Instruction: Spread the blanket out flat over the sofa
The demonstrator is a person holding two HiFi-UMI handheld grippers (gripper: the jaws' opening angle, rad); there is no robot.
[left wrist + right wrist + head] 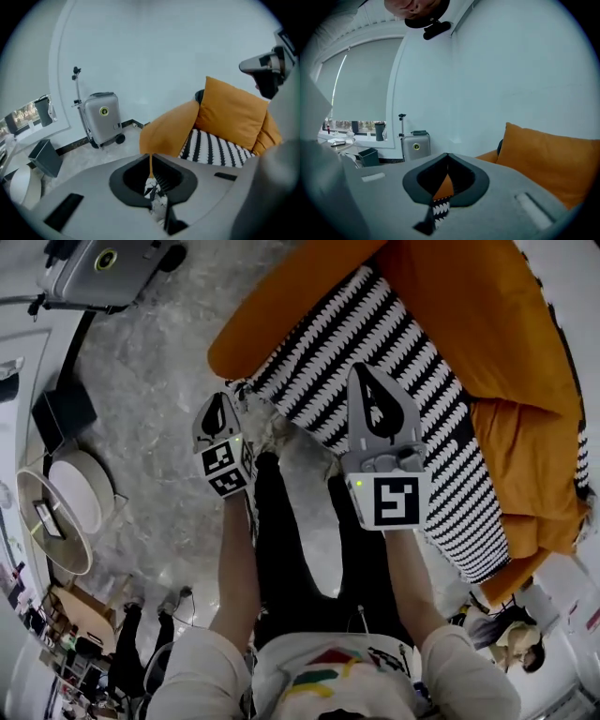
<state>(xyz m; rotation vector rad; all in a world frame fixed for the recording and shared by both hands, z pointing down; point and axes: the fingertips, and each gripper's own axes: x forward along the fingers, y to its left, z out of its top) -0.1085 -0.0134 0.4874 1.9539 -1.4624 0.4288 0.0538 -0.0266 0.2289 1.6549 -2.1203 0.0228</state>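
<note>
We pinch the blanket (394, 362) edge in the closed fingers of left gripper (219, 404) and right gripper (364, 373); such thin bites may slip if cloth drags on the sofa (487, 306).

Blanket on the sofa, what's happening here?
A person stands in front of the orange sofa with a claw in each hand. The left claw and the right claw are both shut on the near edge of the black-and-white blanket, which lies across the seat in front of the orange cushions. That edge is in the claws rather than laid down, so the spreading isn't finished.
</note>
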